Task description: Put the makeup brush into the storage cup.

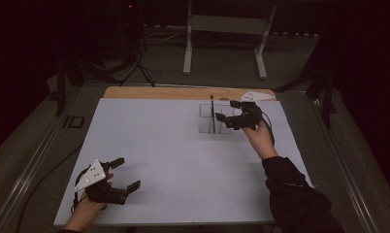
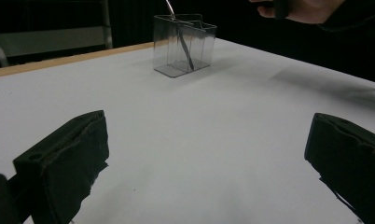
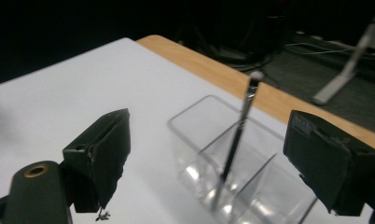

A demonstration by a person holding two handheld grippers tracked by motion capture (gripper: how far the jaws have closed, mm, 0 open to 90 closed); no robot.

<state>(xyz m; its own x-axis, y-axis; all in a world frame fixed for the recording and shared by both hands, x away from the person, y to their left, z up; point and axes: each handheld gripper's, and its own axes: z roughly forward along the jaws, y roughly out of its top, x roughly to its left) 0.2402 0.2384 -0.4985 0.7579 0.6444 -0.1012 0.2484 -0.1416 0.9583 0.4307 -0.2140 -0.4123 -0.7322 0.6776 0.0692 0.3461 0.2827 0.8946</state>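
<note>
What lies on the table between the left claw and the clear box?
Nothing: in the high view, bare white table runs from the left claw to the clear box.

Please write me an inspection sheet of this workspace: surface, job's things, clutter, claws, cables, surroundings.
Surface: white sheet over a wooden table; the wood shows along the far edge.
Job's things: clear divided container standing far right of centre; one dark pen leaning inside it.
Clutter: nothing seen.
Claws: left claw open at the near left corner, holding nothing; right claw open just above the container, jaws either side of the pen, not touching it.
Cables: one cable trails off the table's left side; more lie on the floor behind.
Surroundings: dark room; white stand legs beyond the table.
</note>
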